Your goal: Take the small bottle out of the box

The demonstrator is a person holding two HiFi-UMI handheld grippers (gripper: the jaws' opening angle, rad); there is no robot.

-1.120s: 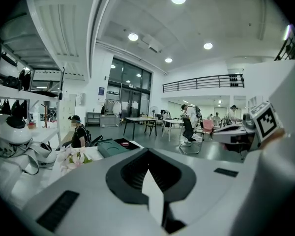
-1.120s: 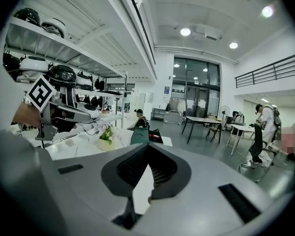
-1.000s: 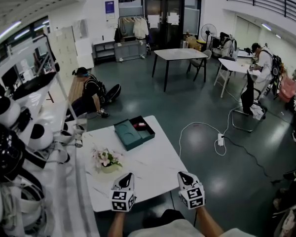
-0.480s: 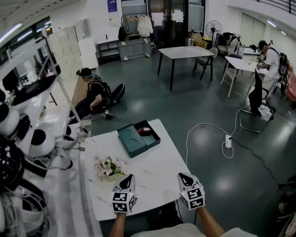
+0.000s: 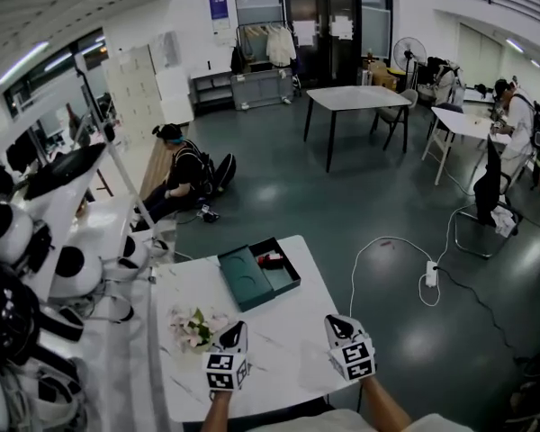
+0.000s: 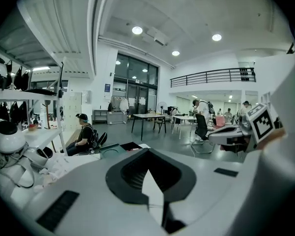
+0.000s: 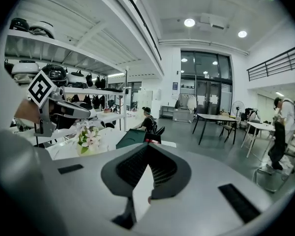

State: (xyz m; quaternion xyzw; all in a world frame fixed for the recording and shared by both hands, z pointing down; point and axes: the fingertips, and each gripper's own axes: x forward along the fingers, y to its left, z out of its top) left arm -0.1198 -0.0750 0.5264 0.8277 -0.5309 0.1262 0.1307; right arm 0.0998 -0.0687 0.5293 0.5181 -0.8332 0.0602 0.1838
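1. Head view: a person holds the left gripper (image 5: 233, 333) and the right gripper (image 5: 338, 326) side by side and well apart, above the near edge of a white desk (image 5: 288, 318). Both point toward the far end. Neither touches anything. An open teal box (image 5: 243, 279) lies near the desk's far edge, well ahead of both grippers. A small red and white item, the small bottle (image 5: 271, 259), lies in the box's dark right half. Bare desk top stretches between the grippers and the box. A bowl of flowers (image 5: 194, 326) stands just left of the left gripper. Shelves of white helmets (image 5: 9, 232) line the desk's left side. To the right the desk ends at open floor, where a white cable (image 5: 378, 250) lies.

2. Left gripper view: the fingers (image 6: 132, 173) are pressed together at the tips, with nothing between them. The box (image 6: 110, 150) shows low and far ahead, beyond the fingertips. The right gripper (image 6: 236, 136) hangs level at the right edge of this view.

3. Right gripper view: the fingers (image 7: 162, 170) are pressed together and hold nothing. The box (image 7: 130, 137) sits ahead, just left of the fingertips, a spot of red at its right side. The flowers (image 7: 88, 136) and the left gripper (image 7: 69, 108) stand further left, below the shelves. Open floor lies to the right.
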